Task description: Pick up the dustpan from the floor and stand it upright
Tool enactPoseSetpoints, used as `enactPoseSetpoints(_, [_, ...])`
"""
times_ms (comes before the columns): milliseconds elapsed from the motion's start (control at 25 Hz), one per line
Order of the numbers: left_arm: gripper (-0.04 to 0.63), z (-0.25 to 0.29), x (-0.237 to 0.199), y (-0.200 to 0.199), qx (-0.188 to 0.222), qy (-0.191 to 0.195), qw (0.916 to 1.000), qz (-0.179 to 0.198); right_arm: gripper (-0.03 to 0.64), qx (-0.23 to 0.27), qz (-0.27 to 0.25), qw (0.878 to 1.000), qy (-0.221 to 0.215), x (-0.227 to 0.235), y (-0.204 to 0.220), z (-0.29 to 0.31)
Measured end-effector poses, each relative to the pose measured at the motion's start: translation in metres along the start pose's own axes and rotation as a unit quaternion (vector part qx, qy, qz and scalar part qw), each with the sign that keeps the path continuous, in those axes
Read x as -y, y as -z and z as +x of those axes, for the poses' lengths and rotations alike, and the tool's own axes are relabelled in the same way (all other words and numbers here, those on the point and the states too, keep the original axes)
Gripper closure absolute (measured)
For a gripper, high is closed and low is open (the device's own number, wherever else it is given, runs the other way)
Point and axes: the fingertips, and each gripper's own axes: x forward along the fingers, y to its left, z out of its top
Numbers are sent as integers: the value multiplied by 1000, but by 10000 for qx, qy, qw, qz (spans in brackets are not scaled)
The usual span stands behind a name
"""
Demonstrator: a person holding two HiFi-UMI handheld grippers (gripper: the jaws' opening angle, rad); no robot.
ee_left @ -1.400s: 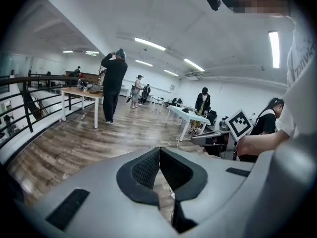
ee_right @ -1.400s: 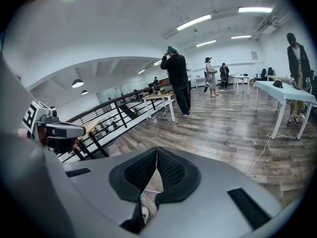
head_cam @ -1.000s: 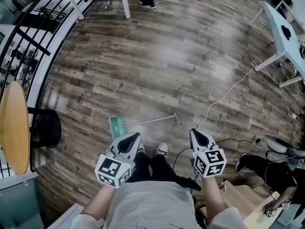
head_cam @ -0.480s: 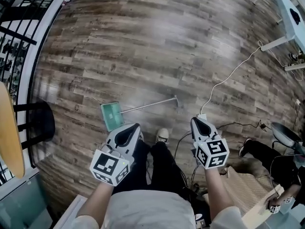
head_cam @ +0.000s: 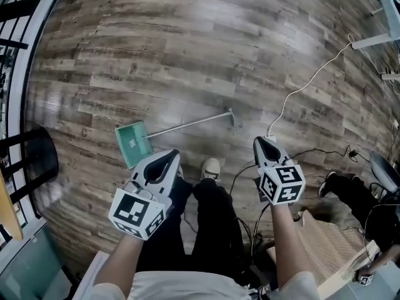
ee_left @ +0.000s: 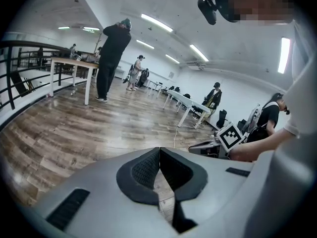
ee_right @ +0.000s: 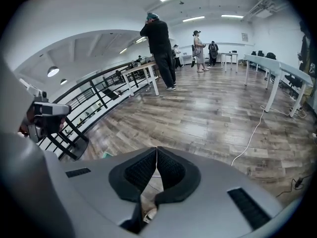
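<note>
Dustpan flat on wood floor, white cable nr handle tip, shoe near.

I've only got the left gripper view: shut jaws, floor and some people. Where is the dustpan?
Observer: The head view shows the green dustpan lying flat on the floor, just beyond the left gripper and slightly to its left.
Operator: Which way does its handle run?
Observer: The thin handle runs off to the right and ends ahead of the gap between the two grippers.
Operator: Is the right gripper holding anything?
Observer: No. The right gripper has its jaws together with nothing between them.
</note>
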Motion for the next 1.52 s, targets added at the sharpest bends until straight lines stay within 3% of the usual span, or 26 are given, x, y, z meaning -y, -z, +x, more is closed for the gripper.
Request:
enactPoseSetpoints(440, [572,89,-56,87,-106,30,9999,3,589,-392,-315,9986,-149,36,96,121])
enactPoseSetpoints(680, [571,132,-85,127,-124,84,9998,122,589,-619,-59,9980,-129,71,156,194])
enactPoseSetpoints(960, [571,186,-115,176,-115,218,9997,15,589,-931,-238,9953,109,117,219,274])
enactPoseSetpoints(1200, [572,220,-126,192,-54,291,9995,125,583,-1428,-577,9880,146,152,279,327])
enactPoseSetpoints(1280, [572,226,-129,192,-34,352,9991,219,516,-1609,-644,9848,155,163,298,345])
enactPoseSetpoints(1520, [572,240,-140,199,70,392,9988,276,485,-1905,-630,9795,144,178,337,389])
